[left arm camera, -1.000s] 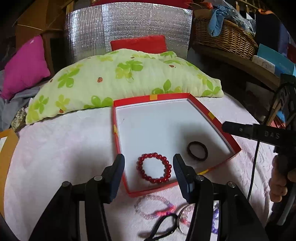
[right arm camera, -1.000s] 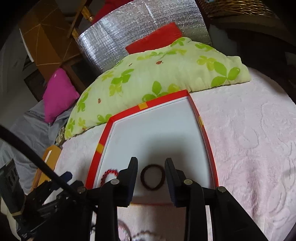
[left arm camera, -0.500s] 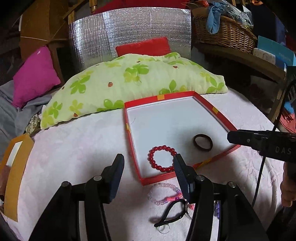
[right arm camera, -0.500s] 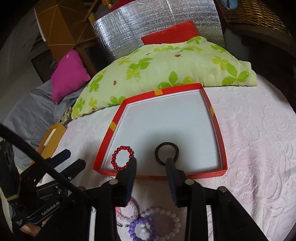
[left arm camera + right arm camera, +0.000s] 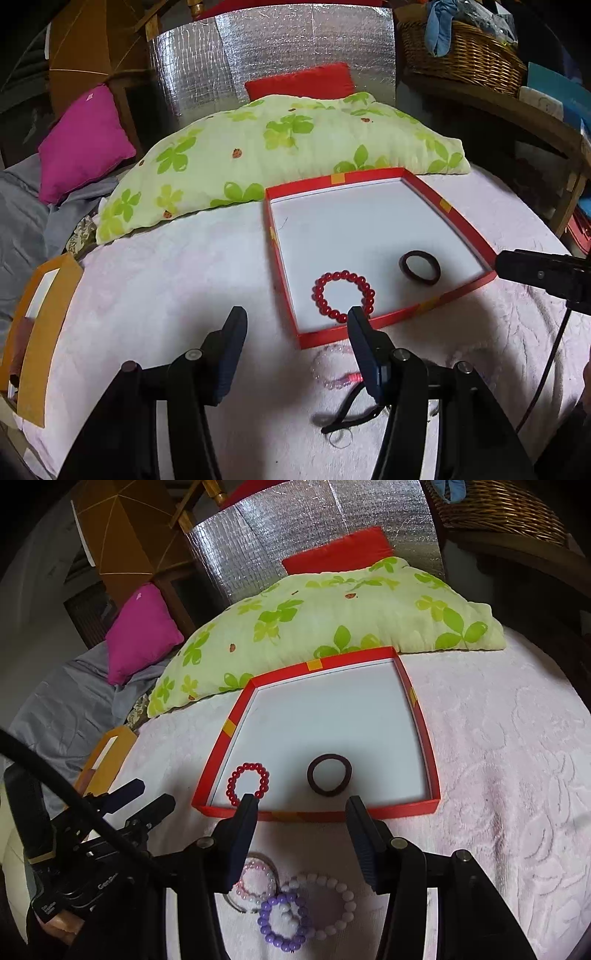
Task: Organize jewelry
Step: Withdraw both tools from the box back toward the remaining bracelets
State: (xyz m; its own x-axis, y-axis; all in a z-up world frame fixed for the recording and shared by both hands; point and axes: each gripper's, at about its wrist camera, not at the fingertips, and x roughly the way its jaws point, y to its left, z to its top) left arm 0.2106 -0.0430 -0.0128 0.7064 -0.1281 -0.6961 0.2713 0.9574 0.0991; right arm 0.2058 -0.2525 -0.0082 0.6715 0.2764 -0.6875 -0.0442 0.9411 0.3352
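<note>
Dark hair tie [image 5: 329,774] lies in the red tray [image 5: 424,720], just above the right gripper [image 5: 301,808], whose empty jaws are opening; earlier they framed it closely. Left gripper [image 5: 295,325] open, empty.

Free room and obstacles. Red box [image 5: 428,738]: low rim all round, open from above; far half of its white floor bare. Near edge occupied by red bead bracelet [image 5: 248,783] at left and dark hair band [image 5: 328,775] at centre, lying apart w/ a clear strip between. Green pillow [image 5: 332,616] closes off the far side, just behind the box rim. Pink blanket [image 5: 498,775] to right of box bare, wide approach. Left gripper [image 5: 147,799] stands near box's left corner, w/ cable across that side. Near side, between box and right gripper [image 5: 301,806] (jaws opening, nothing between): loose bracelets [image 5: 284,919] clustered on blanket. Orange frame [image 5: 48,332] at far left edge.
</note>
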